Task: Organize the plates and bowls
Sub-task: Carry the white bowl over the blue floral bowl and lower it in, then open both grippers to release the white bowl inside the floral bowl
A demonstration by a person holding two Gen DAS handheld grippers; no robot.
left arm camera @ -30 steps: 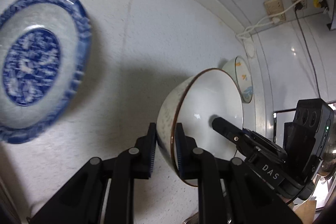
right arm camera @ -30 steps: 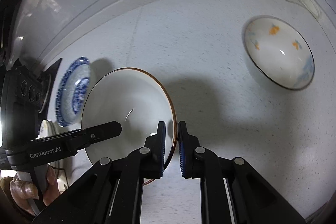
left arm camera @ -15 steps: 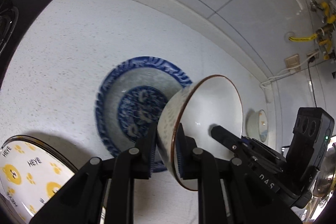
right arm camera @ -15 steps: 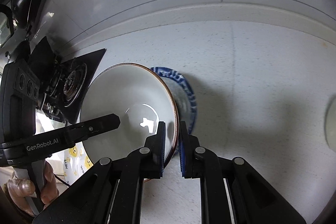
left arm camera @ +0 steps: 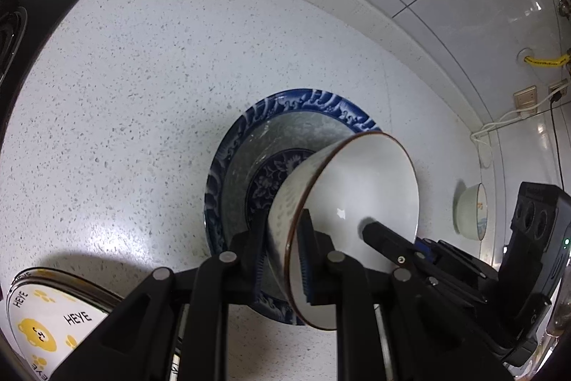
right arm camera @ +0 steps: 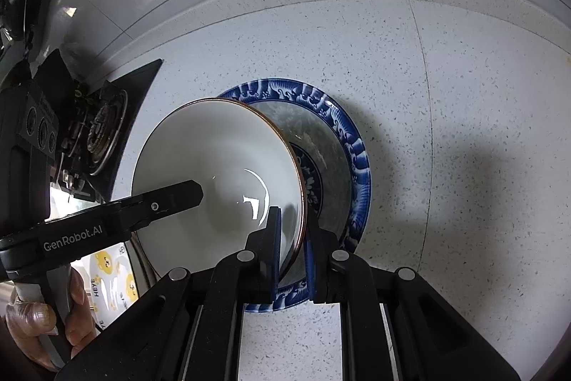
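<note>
Left wrist view: the left hand-held gripper (left arm camera: pixel 283 259) is clamped on the near rim of a white bowl (left arm camera: pixel 360 199) with a brown edge, one pad outside the wall and one inside. The bowl is tilted, its opening turned toward the right of the frame, and it sits in front of a blue-patterned plate (left arm camera: pixel 285 116) lying on the speckled worktop (left arm camera: pixel 125 95) at the centre of the frame. Whether the bowl touches the plate cannot be told. The right hand-held gripper (left arm camera: pixel 421 247) enters from the lower right, clamped on the opposite rim of the same bowl with one finger reaching into it. A plate printed with yellow bears (left arm camera: pixel 43 320) lies at the lower left edge. A small white bowl (left arm camera: pixel 471 211) stands well apart at the right, near the wall. A black stove (left arm camera: pixel 28 9) fills the upper left corner.

Right wrist view: the right hand-held gripper (right arm camera: pixel 291 249) is closed on the bowl's (right arm camera: pixel 214 174) rim at lower centre, pads on either side of the wall. The blue-patterned plate (right arm camera: pixel 339 138) shows behind and to the right of the bowl. The left hand-held gripper (right arm camera: pixel 164 202) reaches in from the left edge, held by a hand (right arm camera: pixel 35 320) at the lower left corner.
</note>
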